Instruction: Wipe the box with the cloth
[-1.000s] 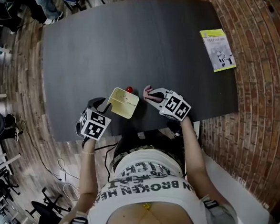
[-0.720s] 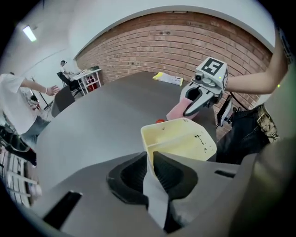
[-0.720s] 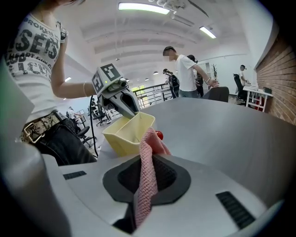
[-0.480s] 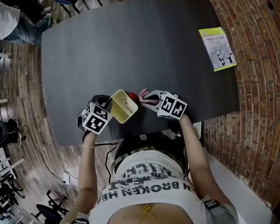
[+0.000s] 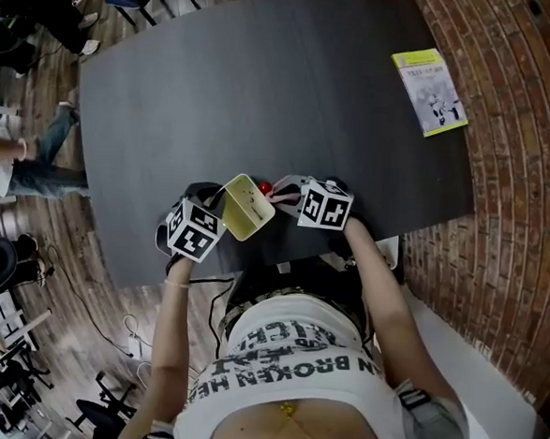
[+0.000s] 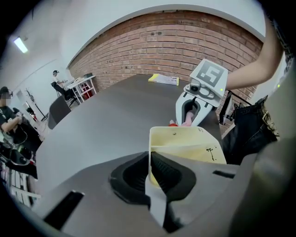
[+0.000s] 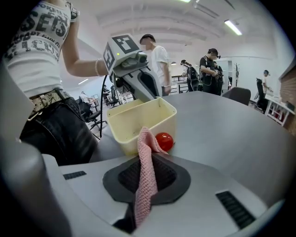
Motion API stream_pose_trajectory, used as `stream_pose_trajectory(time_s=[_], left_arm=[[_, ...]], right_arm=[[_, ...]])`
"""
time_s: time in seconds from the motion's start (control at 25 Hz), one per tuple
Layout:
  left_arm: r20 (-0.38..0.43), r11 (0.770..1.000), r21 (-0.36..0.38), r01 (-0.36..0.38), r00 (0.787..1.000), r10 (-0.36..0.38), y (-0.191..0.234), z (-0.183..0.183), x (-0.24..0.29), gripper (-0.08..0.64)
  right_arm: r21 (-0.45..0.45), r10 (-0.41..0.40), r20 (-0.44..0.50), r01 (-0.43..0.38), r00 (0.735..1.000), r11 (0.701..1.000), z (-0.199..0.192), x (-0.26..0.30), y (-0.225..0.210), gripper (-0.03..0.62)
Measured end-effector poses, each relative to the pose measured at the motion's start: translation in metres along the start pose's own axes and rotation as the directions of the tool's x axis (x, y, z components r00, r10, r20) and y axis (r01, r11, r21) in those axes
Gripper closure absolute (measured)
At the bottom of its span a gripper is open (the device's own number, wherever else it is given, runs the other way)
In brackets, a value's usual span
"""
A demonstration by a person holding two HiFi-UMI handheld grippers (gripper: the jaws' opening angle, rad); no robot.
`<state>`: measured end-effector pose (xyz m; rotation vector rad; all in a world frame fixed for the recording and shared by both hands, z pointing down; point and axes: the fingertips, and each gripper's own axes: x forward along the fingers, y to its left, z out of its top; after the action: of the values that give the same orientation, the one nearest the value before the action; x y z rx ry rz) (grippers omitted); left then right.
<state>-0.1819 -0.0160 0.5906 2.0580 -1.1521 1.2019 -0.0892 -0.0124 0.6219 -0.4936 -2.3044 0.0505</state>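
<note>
On the big dark table (image 5: 266, 82), the yellow box (image 5: 245, 209) sits close to the edge at 6 o'clock, right in front of you. Your left gripper (image 6: 150, 171) comes at the box from 8 o'clock. Its jaws are closing, with one thin wall of the box between them, and the pads already squeeze that wall. Your right gripper (image 7: 145, 178) is at the box's 3 o'clock. Its jaws are tight together on the pink cloth (image 7: 147, 152), and a loose end sticks out toward the box. A small red ball (image 7: 163, 141) lies on the table at the box's 1 o'clock, just beside it. So you have the two getting-ready parts done, I think: the box is held and the cloth is in hand. The cloth tip is very near the box, but I cannot tell if it touches. All the rubbing looks left to do.
</note>
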Motion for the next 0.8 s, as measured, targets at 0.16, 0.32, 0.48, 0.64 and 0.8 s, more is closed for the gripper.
stream_pose_trajectory(time_s=[0.16, 0.32, 0.48, 0.64, 0.8], left_arm=[[0.016, 0.998, -0.048, -0.031, 0.999, 0.031, 0.001, -0.001, 0.001, 0.541], [0.012, 0.997, -0.071, -0.035, 0.999, 0.036, 0.001, -0.002, 0.003, 0.541], [0.012, 0.997, -0.08, -0.024, 1.0, 0.025, 0.001, -0.001, 0.004, 0.541], [0.023, 0.994, -0.103, -0.022, 0.999, 0.025, 0.001, -0.001, 0.004, 0.541], [0.029, 0.991, -0.132, -0.032, 0.999, 0.036, -0.001, -0.001, 0.004, 0.541]], right_arm=[[-0.007, 0.036, -0.016, -0.036, 0.999, 0.999, -0.002, -0.004, 0.009, 0.575], [0.01, 0.039, -0.02, -0.039, 0.999, 0.999, -0.007, -0.007, 0.022, 0.575], [0.038, 0.054, -0.006, -0.054, 0.999, 0.998, -0.012, -0.01, 0.036, 0.575], [0.061, 0.033, 0.028, -0.035, 0.999, 0.998, -0.006, -0.005, 0.049, 0.575], [0.093, 0.012, 0.079, -0.019, 0.997, 0.995, 0.006, 0.004, 0.062, 0.575]])
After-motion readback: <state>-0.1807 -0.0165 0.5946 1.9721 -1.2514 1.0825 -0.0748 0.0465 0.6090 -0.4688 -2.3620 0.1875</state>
